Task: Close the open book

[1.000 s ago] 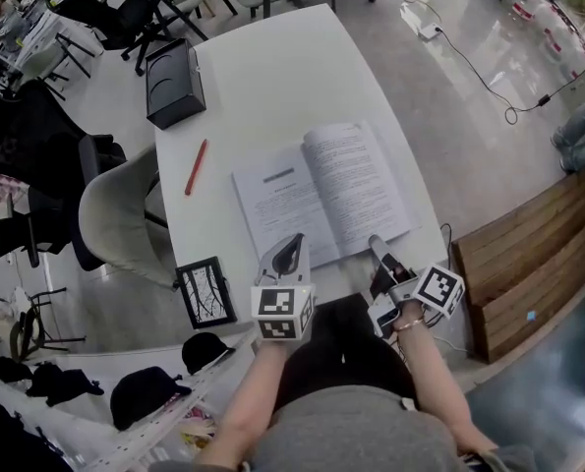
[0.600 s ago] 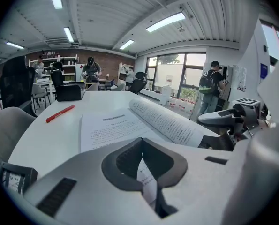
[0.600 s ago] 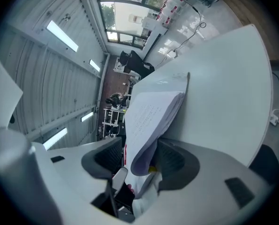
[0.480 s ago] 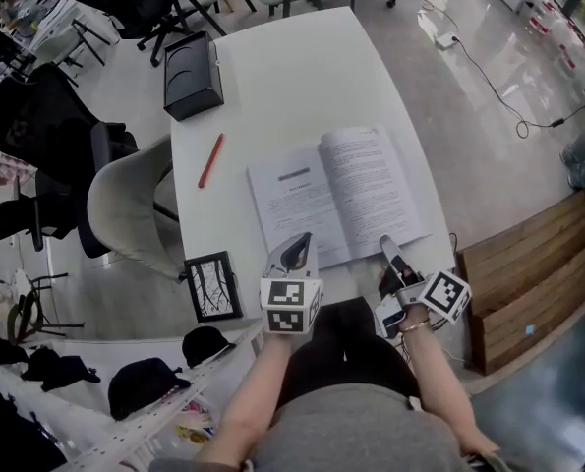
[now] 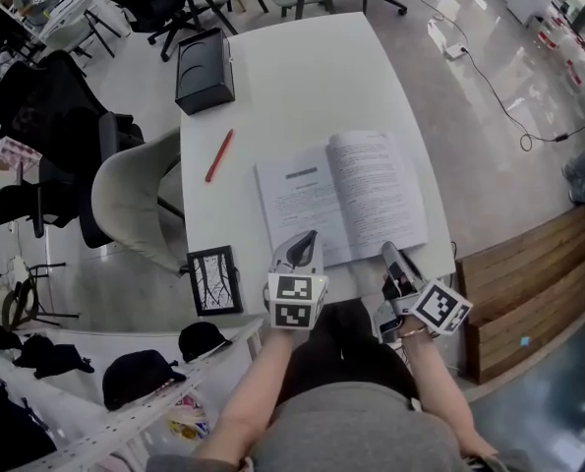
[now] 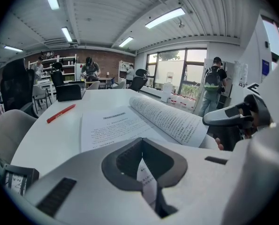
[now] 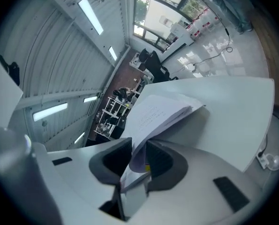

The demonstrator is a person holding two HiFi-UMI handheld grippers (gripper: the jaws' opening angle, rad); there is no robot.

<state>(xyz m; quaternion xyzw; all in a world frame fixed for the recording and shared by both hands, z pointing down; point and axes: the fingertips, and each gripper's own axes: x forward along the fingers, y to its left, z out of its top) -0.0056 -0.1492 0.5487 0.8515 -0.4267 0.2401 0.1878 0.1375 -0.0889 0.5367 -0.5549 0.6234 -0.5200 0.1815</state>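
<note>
An open book [image 5: 341, 197] lies flat on the white table [image 5: 302, 77], near its front edge. My left gripper [image 5: 300, 249] sits at the near edge of the left page, and in the left gripper view [image 6: 142, 146] its jaws are shut on a thin page edge. My right gripper [image 5: 392, 259] is at the book's near right corner. Its jaws have just been closing, and in the right gripper view [image 7: 135, 153] they pinch the lifted right-hand pages [image 7: 162, 109]. The left page [image 6: 116, 123] lies flat.
A red pen [image 5: 219, 155] lies left of the book. A black box [image 5: 204, 70] stands at the far left corner. A framed picture [image 5: 213, 280] rests by the near left edge, beside a grey chair [image 5: 135, 205]. A wooden bench [image 5: 528, 283] stands to the right.
The right gripper has rolled at the book's near right corner and its jaws have narrowed onto the right pages. The left gripper has stayed at the left page's edge.
</note>
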